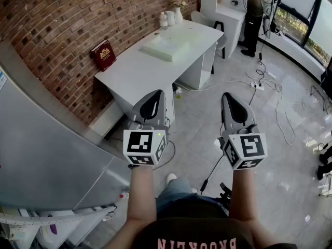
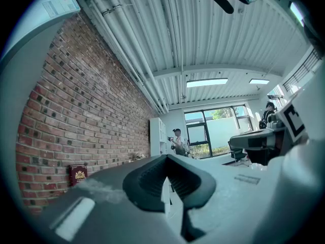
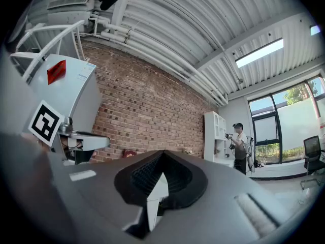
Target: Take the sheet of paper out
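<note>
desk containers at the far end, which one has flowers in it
The vase, rightmost of the three on the desk: flowers stick out of its top; the two white containers beside it show none.

office with white desk (image 1: 140, 69) and brick wall (image 1: 78, 19).

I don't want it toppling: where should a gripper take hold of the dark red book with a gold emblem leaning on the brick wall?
Probably an upright side edge of the dark red book, coming sideways along the brick wall from over the white desk. It stands upright, cover to the room, back against the wall, so only an edge lets the jaws reach both faces.
</note>
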